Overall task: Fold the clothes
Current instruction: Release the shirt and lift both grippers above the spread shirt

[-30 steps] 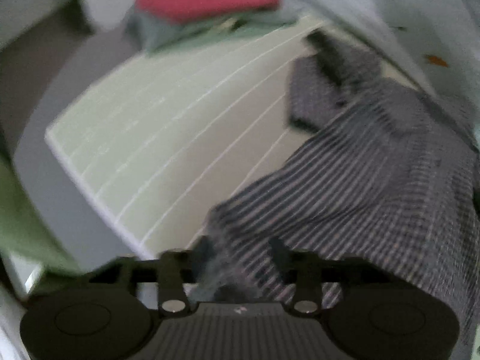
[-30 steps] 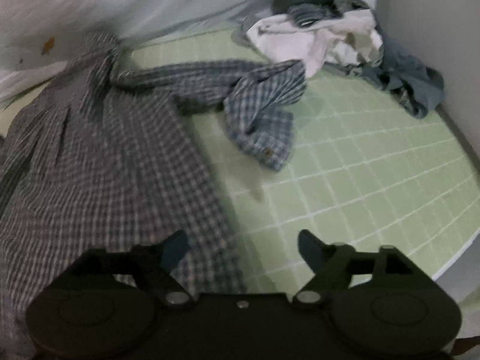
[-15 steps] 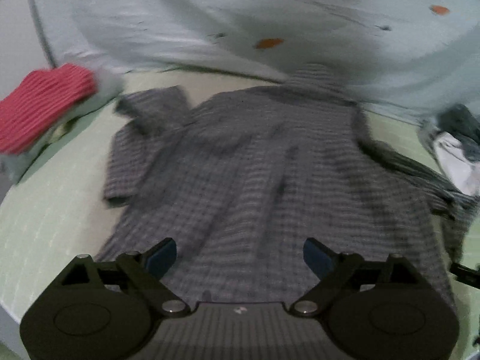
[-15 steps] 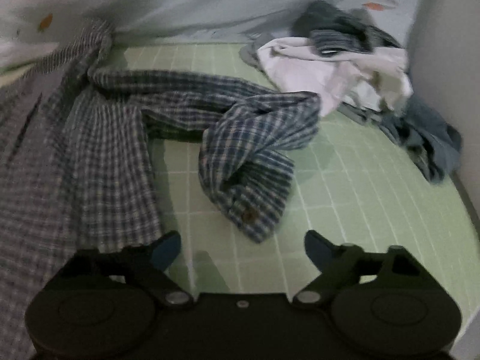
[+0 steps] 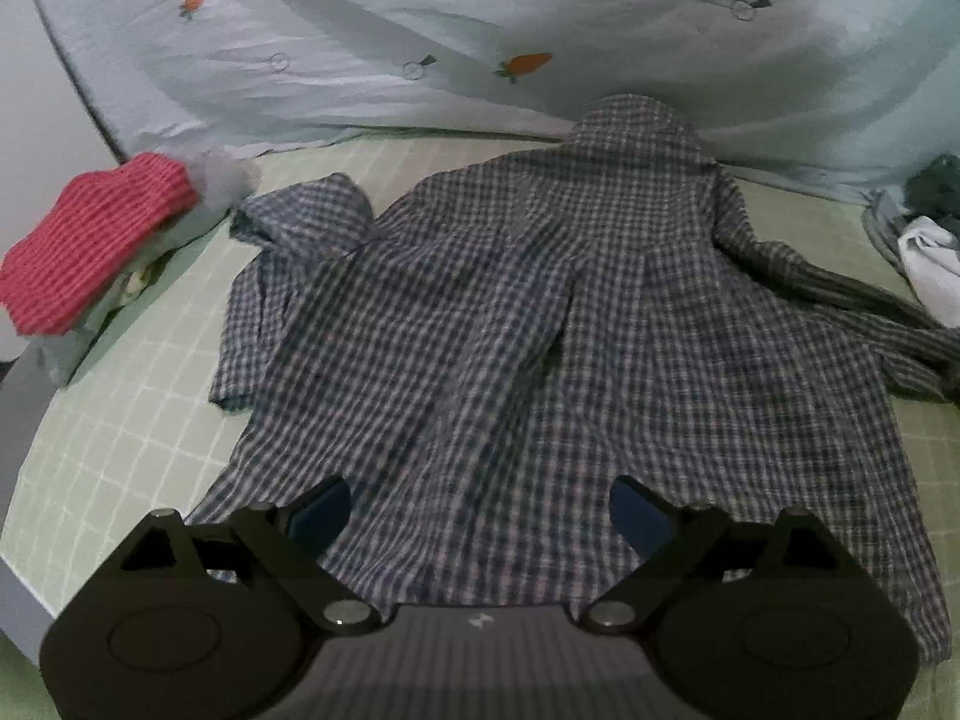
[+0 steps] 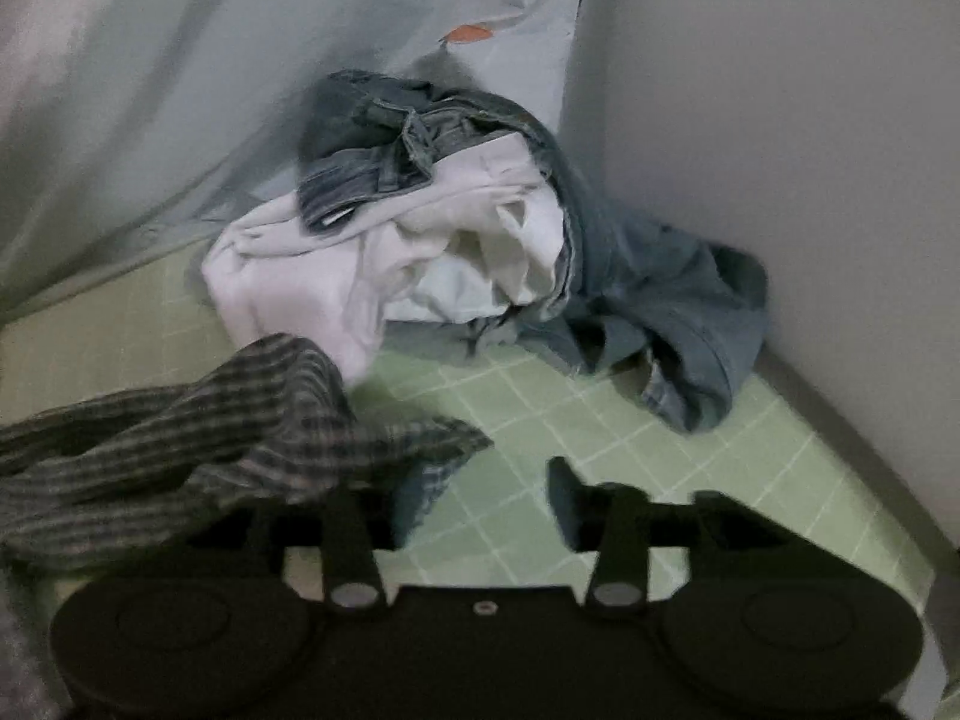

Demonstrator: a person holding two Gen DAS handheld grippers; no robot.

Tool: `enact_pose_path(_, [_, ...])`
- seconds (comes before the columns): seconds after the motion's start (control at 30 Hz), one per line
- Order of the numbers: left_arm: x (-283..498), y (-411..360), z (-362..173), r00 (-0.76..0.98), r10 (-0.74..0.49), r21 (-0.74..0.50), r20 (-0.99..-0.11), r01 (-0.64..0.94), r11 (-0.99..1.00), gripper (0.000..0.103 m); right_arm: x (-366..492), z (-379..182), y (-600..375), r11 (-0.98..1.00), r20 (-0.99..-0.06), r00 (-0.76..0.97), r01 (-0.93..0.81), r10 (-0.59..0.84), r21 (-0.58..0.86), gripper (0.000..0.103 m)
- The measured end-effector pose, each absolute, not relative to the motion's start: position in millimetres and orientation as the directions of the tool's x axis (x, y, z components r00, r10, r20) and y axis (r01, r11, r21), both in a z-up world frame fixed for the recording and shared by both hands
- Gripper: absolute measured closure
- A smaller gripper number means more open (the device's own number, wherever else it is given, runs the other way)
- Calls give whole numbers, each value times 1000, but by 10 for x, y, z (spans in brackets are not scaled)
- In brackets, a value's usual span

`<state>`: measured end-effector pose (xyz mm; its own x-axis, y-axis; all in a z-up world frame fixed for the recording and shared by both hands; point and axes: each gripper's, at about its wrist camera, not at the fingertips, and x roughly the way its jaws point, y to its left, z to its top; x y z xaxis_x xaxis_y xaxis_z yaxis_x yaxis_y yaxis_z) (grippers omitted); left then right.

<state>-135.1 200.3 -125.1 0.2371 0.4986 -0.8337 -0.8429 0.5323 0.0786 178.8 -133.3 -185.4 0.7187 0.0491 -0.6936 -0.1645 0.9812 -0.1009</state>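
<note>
1. Where the checked shirt [image 5: 540, 312] spreads flat on the green gridded mat [image 5: 120, 456], its lower hem is cut off behind the body of the left gripper [image 5: 480, 510], so how far the cloth runs toward the viewer cannot be told.
2. That gripper's jaws stand wide apart above the shirt's lower part, with nothing pinched between them.
3. One sleeve lies folded in on the shirt's left side; the other trails off to the right and leaves the left wrist view at its edge.
4. Seen by the right wrist camera, that sleeve [image 6: 240, 432] is smeared by blur, and its cuff end sits at the inner pad of the right gripper [image 6: 480, 504].
5. The right gripper's jaws have just been closing to about half width; the left finger is partly hidden under the cloth, so whether the cuff lies properly between the pads cannot be made out, and the far pad stands clear over bare mat.
6. Beyond the sleeve, a heap of white cloth [image 6: 384, 264] and denim [image 6: 648, 300] is bundled into the corner, touching the wall.
7. A red ribbed garment [image 5: 90, 252] tops a folded stack at the mat's left edge, partly cropped.
8. Pale sheeting printed with carrots [image 5: 522, 63] hangs behind everything.
</note>
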Motion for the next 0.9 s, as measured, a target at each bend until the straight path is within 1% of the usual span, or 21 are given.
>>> enact_pose_path(0.07, [-1404,2022,-1255,236,499,70,-834,-852,519,10,1524,-1912,-1357,964,-741,656,-262,147,-40,38])
enact_pose_path(0.1, [-1437,2032,-1256,238,499,64,-834,-855,514,10,1383,-1944,-1366,951,-761,619,-309,195,-7,31])
enact_pose_path(0.13, [-1472,2036,-1260,241,498,59,-833,-857,512,9,1195,-1992,-1360,933,-781,574,-359,247,31,27])
enact_pose_path(0.2, [-1543,2035,-1271,247,495,49,-833,-858,511,9,783,-2093,-1333,887,-810,487,-454,327,85,24])
enact_pose_path(0.3, [-1673,2032,-1301,260,481,36,-837,-851,524,9,182,-2177,-1250,826,-836,420,-559,353,68,19])
enact_pose_path(0.37, [-1777,2018,-1322,271,471,32,-839,-840,541,9,-135,-2187,-1212,803,-845,419,-595,333,21,18])
enact_pose_path(0.43, [-1892,1997,-1346,279,465,34,-840,-829,559,9,-378,-2202,-1188,783,-848,434,-620,303,-38,13])
enact_pose_path(0.57, [-2123,1983,-1411,293,439,16,-849,-818,576,9,-658,-2267,-1075,743,-852,444,-662,278,-102,12])
enact_pose_path(0.67, [-2263,1987,-1425,314,421,-14,-851,-814,580,9,-701,-2224,-920,698,-832,455,-706,317,-120,12])
enact_pose_path(0.8, [-2455,1955,-1377,337,431,-28,-837,-813,581,9,-514,-2073,-618,711,-793,462,-701,396,-53,12])
enact_pose_path(0.9, [-2633,1936,-1318,340,457,-29,-822,-827,561,9,-273,-2058,-266,720,-784,458,-694,419,-21,12])
